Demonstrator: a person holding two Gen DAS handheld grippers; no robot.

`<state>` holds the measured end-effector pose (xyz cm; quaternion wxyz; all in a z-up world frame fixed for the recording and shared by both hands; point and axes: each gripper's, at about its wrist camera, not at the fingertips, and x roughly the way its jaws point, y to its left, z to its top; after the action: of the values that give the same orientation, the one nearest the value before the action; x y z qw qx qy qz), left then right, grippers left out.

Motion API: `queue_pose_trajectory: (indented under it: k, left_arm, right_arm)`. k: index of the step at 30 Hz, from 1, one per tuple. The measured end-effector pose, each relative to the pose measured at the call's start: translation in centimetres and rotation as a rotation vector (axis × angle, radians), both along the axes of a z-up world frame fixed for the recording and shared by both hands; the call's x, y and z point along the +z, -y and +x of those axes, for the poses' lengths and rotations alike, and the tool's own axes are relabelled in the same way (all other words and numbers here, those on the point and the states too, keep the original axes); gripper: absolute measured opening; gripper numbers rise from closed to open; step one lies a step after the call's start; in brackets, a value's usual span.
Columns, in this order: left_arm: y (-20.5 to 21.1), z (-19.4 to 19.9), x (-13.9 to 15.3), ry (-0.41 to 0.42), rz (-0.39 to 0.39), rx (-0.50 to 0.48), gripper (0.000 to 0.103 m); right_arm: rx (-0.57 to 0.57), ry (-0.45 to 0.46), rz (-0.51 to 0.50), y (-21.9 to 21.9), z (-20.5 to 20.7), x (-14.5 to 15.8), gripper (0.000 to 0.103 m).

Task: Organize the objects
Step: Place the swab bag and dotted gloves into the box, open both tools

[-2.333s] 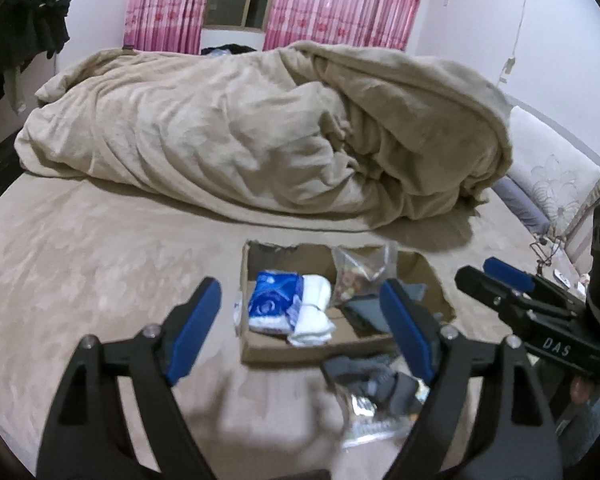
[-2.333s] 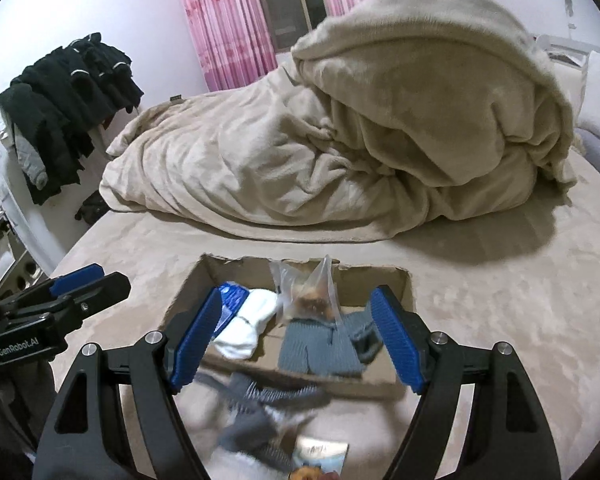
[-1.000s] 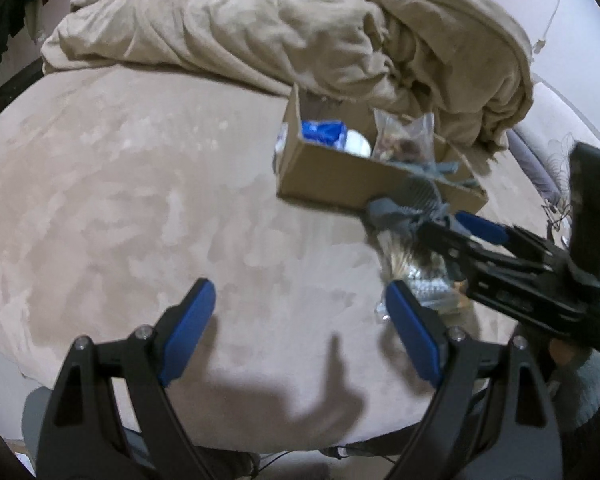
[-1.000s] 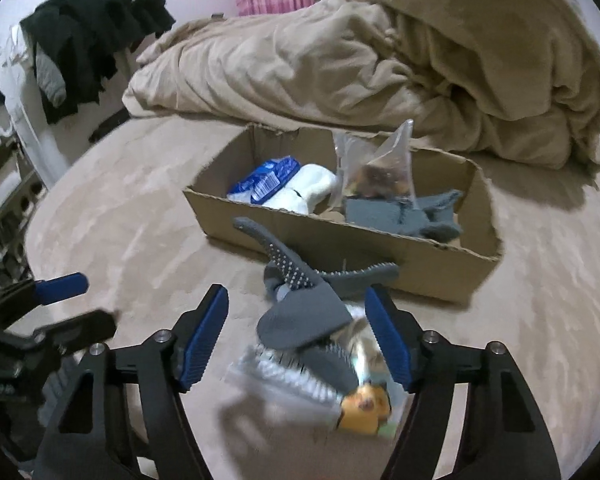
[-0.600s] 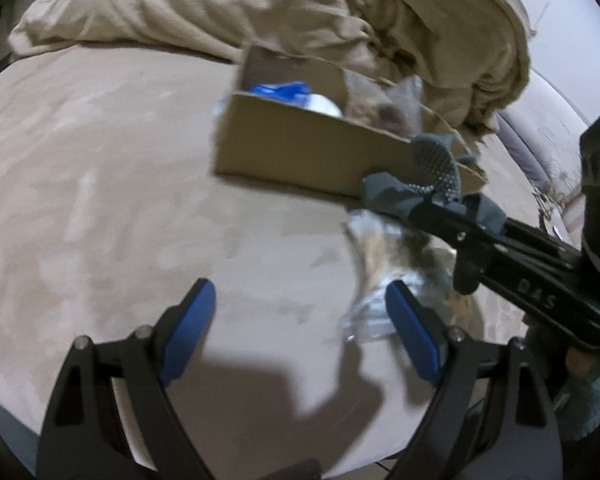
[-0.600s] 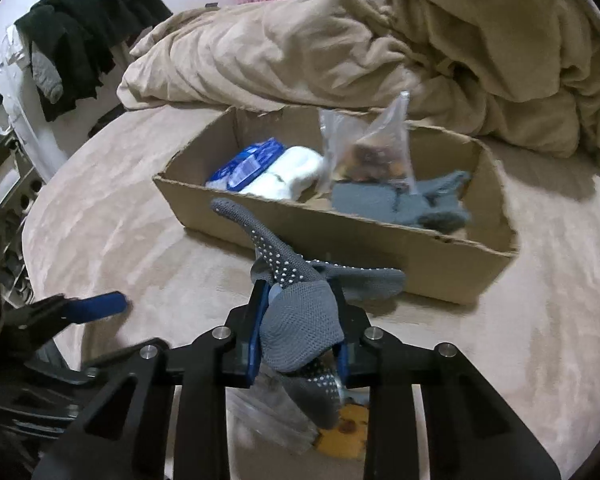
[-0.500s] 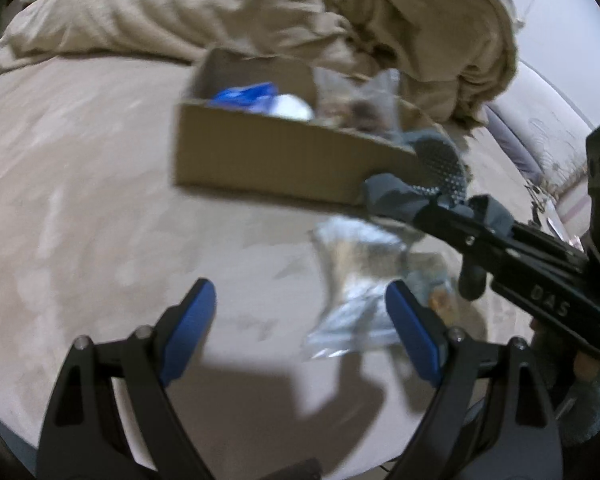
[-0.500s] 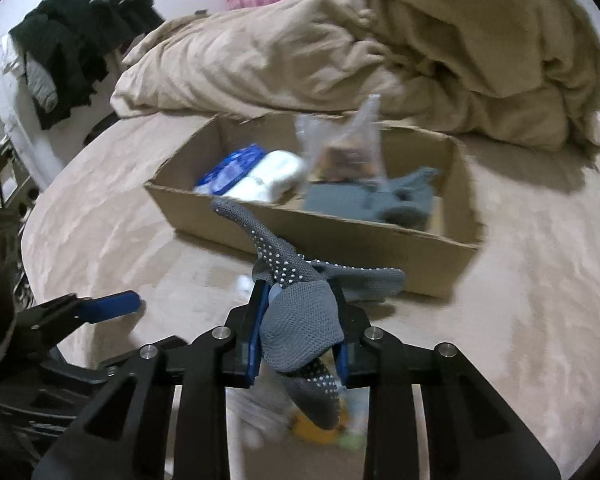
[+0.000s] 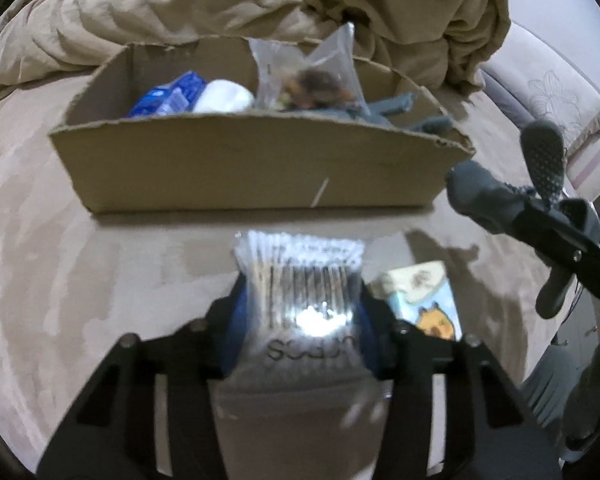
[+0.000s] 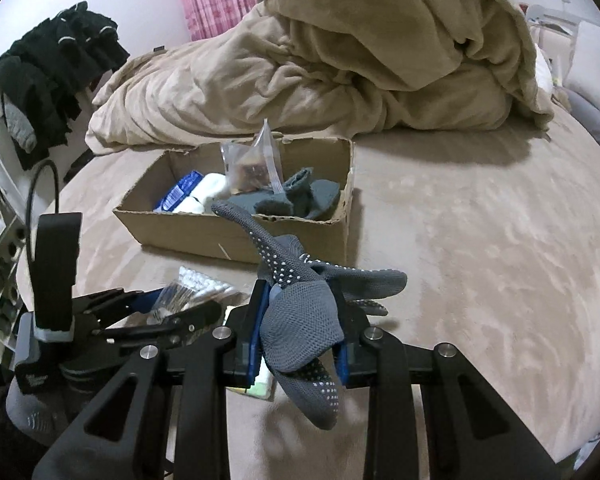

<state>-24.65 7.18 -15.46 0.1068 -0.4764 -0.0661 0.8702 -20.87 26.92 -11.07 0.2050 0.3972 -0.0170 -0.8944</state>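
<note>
A clear packet of thin sticks (image 9: 300,276) lies on the beige bed in front of the cardboard box (image 9: 240,168). My left gripper (image 9: 298,304) is closing on it, its blue pads pressing on both sides. My right gripper (image 10: 300,320) is shut on a grey dotted glove (image 10: 296,272), which it holds above the bed, right of the box's front; the glove (image 9: 484,196) also shows at the right of the left wrist view. A small cartoon-printed packet (image 9: 424,300) lies right of the left gripper. The box holds a blue pack, a white roll, a clear bag and a grey glove.
A heaped beige blanket (image 10: 340,72) fills the bed behind the box (image 10: 228,232). Dark clothes (image 10: 48,72) hang at the far left. A pale cushion (image 9: 560,92) lies at the right. The bed's rounded edge runs just under both grippers.
My left gripper moved right over the clear packet and its jaws came in onto it. My right gripper shut on the grey glove, lifted it off the pile and carried it rightward.
</note>
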Motion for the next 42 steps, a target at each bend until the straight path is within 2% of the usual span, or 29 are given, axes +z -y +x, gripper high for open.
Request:
queue_pose_trajectory:
  k: [6, 12, 18, 25, 34, 42]
  left_arm:
    - [1.5, 2.0, 2.4, -0.038, -0.003, 0.031, 0.045]
    - [3.3, 4.9, 6.7, -0.104, 0.015, 0.051, 0.045]
    - [5.5, 5.3, 9.9, -0.131, 0.068, 0.086, 0.045]
    - [7.0, 5.5, 13.5, -0.216, 0.075, 0.107, 0.045]
    - [9.0, 2.9, 15.1, -0.27, 0.061, 0.125, 0.045]
    - [9.4, -1.0, 14.2, -0.266, 0.044, 0.127, 0.045]
  right_arm:
    - [0.008, -0.027, -0.027, 0.1, 1.1, 1.6, 0.029]
    - [0.025, -0.064, -0.042, 0.4, 2.7, 3.8, 0.029]
    - [0.046, -0.096, -0.083, 0.4, 4.3, 6.7, 0.029]
    - [0.052, -0.172, -0.074, 0.6, 4.6, 9.8, 0.029]
    - [0.013, -0.228, -0.004, 1.1, 1.4, 10.8, 0.029]
    - [-0.033, -0.226, 0.007, 1.0, -2.3, 10.1, 0.029]
